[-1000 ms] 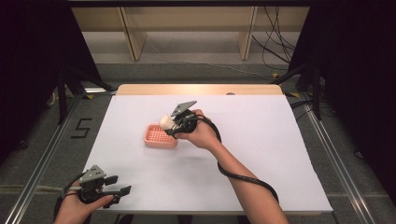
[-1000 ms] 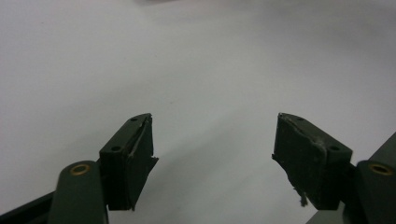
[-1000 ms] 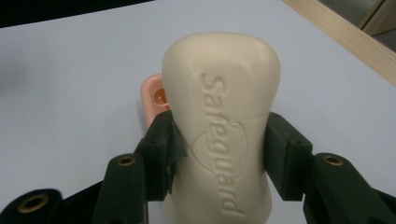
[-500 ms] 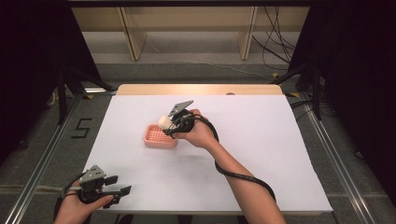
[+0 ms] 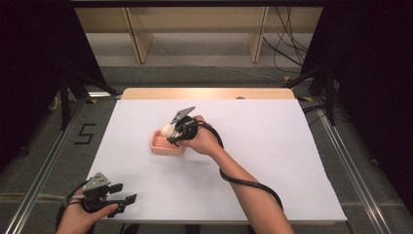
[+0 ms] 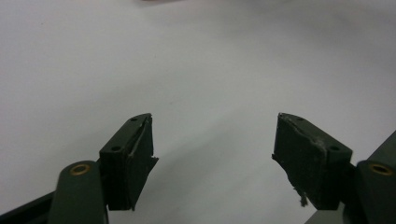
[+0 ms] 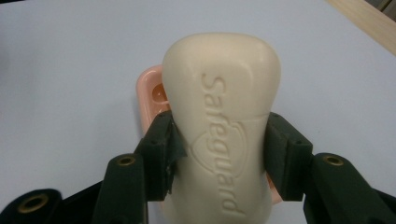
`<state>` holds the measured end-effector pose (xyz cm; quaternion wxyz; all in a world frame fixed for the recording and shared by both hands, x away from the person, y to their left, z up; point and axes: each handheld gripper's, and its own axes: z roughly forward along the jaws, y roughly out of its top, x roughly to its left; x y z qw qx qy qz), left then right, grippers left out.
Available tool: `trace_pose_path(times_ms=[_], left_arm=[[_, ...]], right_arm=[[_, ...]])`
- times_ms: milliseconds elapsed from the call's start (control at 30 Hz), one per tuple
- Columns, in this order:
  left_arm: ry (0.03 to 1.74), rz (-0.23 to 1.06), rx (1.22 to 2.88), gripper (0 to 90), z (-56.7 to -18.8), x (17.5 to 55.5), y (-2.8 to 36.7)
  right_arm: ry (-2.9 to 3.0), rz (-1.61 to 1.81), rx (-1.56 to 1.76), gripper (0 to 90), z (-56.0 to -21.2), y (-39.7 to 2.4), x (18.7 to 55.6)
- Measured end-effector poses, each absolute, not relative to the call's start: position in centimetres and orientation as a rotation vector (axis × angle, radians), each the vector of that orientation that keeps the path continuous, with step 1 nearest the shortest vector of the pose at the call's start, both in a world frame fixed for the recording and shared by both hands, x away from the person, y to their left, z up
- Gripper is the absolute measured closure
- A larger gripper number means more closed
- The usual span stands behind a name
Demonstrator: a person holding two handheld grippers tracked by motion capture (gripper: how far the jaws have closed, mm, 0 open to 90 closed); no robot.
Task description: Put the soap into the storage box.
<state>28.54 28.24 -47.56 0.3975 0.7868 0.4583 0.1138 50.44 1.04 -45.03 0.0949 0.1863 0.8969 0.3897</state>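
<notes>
While the right gripper squeezed it from both sides, a cream bar of soap sat tight between the two black jaws. The word "Safeguard" was pressed into the soap's face. In the right gripper view the soap stood in the middle of the frame, and a pink soap dish peeked out behind it, a little to the left.

From the high view, the soap was a small pale lump just left of the middle of the frame. It was held just above the top right part of the pink soap dish, which lay on the white table. The right hand wrapped around the right gripper, and a black cable trailed down along the forearm.

Far off, in the lower left corner of the frame, the left hand held the left gripper near the table's front edge. Its jaws stood wide apart with nothing between them. In the left gripper view, the left gripper had only plain white table behind its spread jaws.
</notes>
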Motion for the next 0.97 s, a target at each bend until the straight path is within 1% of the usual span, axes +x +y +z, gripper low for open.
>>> trace_pose_path(times_ms=[167,200,267,300,333,400,500,600,667,700,767,800,833,867,900,967], left_arm=[[1.162,0.281,1.988,28.3,-47.6,28.5,28.2],[1.163,0.278,1.992,28.3,-47.5,28.5,28.2],[1.163,0.280,1.988,28.3,-47.5,28.5,28.2],[1.163,0.281,1.987,28.3,-47.6,28.5,28.2],[1.163,0.281,1.987,28.3,-47.6,28.5,28.2],[1.160,0.280,1.999,28.3,-47.5,28.5,28.3],[1.170,0.287,1.964,28.3,-47.6,28.5,28.1],[1.172,0.282,1.973,28.3,-47.6,28.5,28.2],[1.168,0.278,1.986,28.3,-47.6,28.5,28.3],[1.168,0.278,1.986,28.3,-47.6,28.5,28.3],[1.170,0.280,1.989,28.3,-47.6,28.5,28.2],[1.170,0.280,1.989,28.3,-47.6,28.5,28.2],[1.173,0.290,1.983,28.3,-47.7,28.5,28.1],[1.173,0.290,1.983,28.3,-47.7,28.5,28.1],[1.166,0.299,2.003,28.3,-47.7,28.6,28.2],[1.174,0.293,1.993,28.3,-47.7,28.6,28.0]], right_arm=[[2.646,1.162,0.565,49.2,-45.3,1.3,50.6],[2.655,1.155,0.562,47.5,-45.3,1.4,50.5],[2.646,1.168,0.568,47.1,-45.3,1.4,50.5],[2.645,1.188,0.572,44.5,-45.2,1.4,50.4],[2.645,1.188,0.572,44.5,-45.2,1.4,50.4],[2.663,1.185,0.563,42.5,-44.9,1.0,50.3],[2.636,1.215,0.574,41.9,-44.5,0.2,49.7],[2.627,1.217,0.571,41.7,-44.2,-0.8,49.1],[2.626,1.195,0.581,41.8,-43.7,-2.9,47.6],[2.626,1.195,0.581,41.8,-43.7,-2.9,47.6],[2.624,1.179,0.623,42.7,-43.2,-5.8,45.7],[2.624,1.179,0.623,42.7,-43.2,-5.8,45.7],[2.609,1.170,0.663,43.1,-43.1,-7.9,44.1],[2.609,1.170,0.663,43.1,-43.1,-7.9,44.1],[2.608,1.127,0.694,44.0,-43.2,-10.2,42.4],[2.593,1.118,0.734,44.4,-43.5,-12.4,40.8]])
